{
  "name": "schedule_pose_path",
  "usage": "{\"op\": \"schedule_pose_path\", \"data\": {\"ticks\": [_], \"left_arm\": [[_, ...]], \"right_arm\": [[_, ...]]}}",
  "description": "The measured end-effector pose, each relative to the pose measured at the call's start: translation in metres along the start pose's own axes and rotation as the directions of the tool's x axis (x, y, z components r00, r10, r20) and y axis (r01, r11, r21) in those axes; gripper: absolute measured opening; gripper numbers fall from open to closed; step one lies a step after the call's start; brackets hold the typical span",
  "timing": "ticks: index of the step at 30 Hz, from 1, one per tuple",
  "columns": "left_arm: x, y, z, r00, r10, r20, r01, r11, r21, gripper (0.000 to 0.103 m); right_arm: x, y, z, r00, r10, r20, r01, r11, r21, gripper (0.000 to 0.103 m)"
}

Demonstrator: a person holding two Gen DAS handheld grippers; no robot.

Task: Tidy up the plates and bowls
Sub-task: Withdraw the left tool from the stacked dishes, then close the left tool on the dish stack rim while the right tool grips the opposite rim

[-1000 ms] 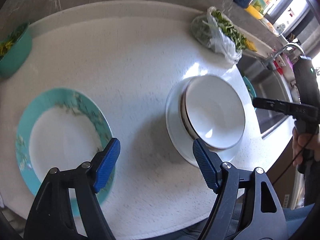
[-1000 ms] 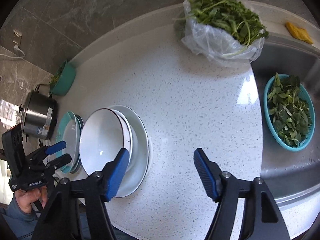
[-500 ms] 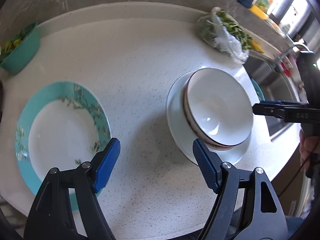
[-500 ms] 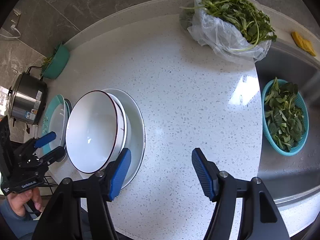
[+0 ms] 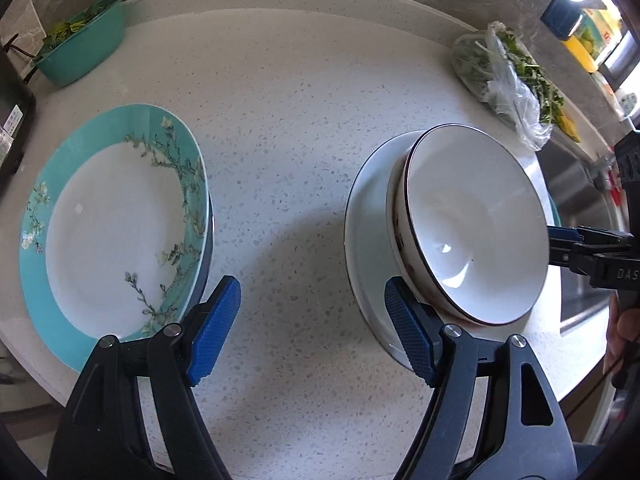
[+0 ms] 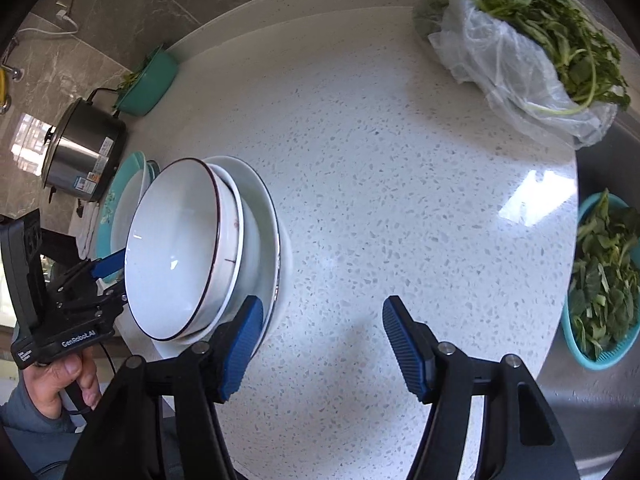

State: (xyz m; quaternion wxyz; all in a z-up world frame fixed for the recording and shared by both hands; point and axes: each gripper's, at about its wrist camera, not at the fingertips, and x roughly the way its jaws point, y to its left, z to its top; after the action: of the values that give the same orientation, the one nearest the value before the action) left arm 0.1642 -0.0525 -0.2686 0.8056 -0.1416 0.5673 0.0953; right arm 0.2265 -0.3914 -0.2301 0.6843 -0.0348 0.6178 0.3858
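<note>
A stack of white bowls with dark rims [image 5: 472,220] sits on a white plate [image 5: 366,240] on the speckled counter; it also shows in the right wrist view [image 6: 180,248]. A teal floral plate [image 5: 108,224] lies to the left, stacked on another plate. My left gripper [image 5: 312,332] is open and empty, low over the counter between the teal plate and the bowls, its right finger [image 5: 408,336] beside the white plate's near rim. My right gripper [image 6: 320,344] is open and empty, on the bowls' right side, its left finger [image 6: 244,340] next to the white plate's rim.
A plastic bag of greens [image 6: 516,40] lies at the back right. A teal basket of leaves [image 6: 604,280] sits in the sink. A teal bowl of greens [image 5: 80,52] and a steel cooker [image 6: 84,152] stand at the back left. The counter edge is near.
Both grippers have moved lower and closer to the bowl stack, which now looks larger in both views. Both stay open; the dishes have not moved.
</note>
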Motion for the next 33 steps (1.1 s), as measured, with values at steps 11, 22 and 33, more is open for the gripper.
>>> {"op": "schedule_pose_path", "data": {"ticks": [11,22,33], "left_arm": [[0.007,-0.010,0.016,0.999,-0.011,0.032,0.011,1.000,0.004,0.072],[0.041,-0.026,0.022,0.995,-0.087,-0.038,0.088,0.995,0.037,0.050],[0.063,-0.027,0.033,0.992,-0.113,-0.045,0.115,0.993,0.028,0.048]], "right_arm": [[0.009,0.002,0.013,0.999,0.036,-0.003,-0.036,0.995,-0.091,0.056],[0.003,-0.005,0.012,0.999,0.045,0.016,-0.043,0.994,-0.103,0.055],[0.008,-0.016,0.017,0.997,0.068,0.039,-0.066,0.996,-0.056,0.055]]}}
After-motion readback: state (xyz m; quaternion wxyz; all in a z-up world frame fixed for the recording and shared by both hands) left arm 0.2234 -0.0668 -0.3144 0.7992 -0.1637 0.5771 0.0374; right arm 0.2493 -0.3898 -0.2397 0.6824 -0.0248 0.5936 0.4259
